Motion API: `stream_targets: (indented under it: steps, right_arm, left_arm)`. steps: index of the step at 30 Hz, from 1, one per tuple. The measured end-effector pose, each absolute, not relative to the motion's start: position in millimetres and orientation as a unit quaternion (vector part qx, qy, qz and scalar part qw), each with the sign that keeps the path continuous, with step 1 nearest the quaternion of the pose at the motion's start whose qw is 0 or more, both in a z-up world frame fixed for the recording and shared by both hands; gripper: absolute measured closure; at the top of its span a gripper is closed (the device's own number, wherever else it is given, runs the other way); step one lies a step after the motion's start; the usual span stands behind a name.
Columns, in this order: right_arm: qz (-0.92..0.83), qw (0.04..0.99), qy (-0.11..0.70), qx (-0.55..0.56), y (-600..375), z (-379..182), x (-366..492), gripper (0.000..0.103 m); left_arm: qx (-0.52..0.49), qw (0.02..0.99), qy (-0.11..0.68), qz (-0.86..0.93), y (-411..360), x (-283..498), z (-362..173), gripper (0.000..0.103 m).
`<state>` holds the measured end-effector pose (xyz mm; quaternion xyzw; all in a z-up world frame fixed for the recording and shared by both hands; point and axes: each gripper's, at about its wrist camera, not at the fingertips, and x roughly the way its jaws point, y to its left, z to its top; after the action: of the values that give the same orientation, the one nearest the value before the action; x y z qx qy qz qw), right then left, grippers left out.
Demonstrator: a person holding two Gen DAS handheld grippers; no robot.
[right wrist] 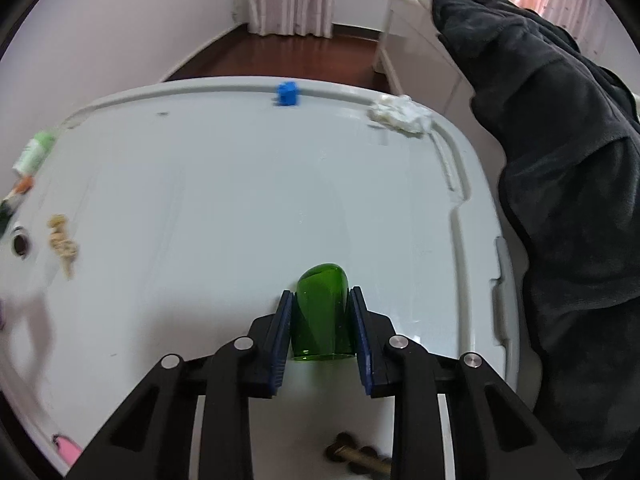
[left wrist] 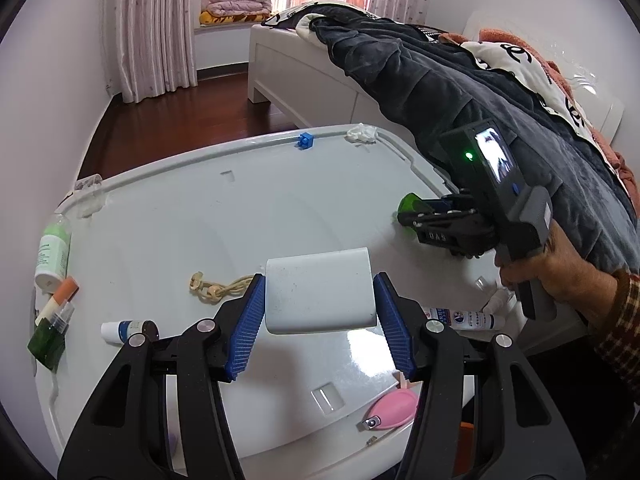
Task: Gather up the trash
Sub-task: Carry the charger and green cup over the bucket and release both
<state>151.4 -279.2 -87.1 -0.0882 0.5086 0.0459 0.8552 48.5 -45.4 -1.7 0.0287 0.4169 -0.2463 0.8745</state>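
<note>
Right wrist view: right tool (right wrist: 320, 320) clenched on green cap (right wrist: 322, 312); left tool (left wrist: 320, 320) grips white box (left wrist: 320, 292).

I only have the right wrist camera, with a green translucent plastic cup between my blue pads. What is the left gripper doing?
Observer: The left gripper grips a white rectangular plastic box by its two sides.
Operator: Is there any trash near me that I miss?
Observer: Yes. A white tube with red and blue print lies on the white tabletop, just below the right gripper in the left wrist view.
Operator: Is anything else there?
Observer: A small clear plastic item lies at the tube's far end, beside the hand that holds the right gripper.
</note>
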Motion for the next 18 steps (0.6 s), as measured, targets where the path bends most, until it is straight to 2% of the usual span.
stream_targets:
  steps: [12,18]
  right_arm:
    - [0.123,0.87,0.476,-0.045,-257.2,-33.7,85.0,0.075]
    - [0.174,0.842,0.509,-0.018,-238.8,-38.8,-13.4,0.075]
  left_arm:
    - [0.023,0.865,0.425,-0.264,-38.5,17.7,4.9,0.049]
    - [0.043,0.845,0.447,-0.29,-42.4,-72.2,-3.5,0.049]
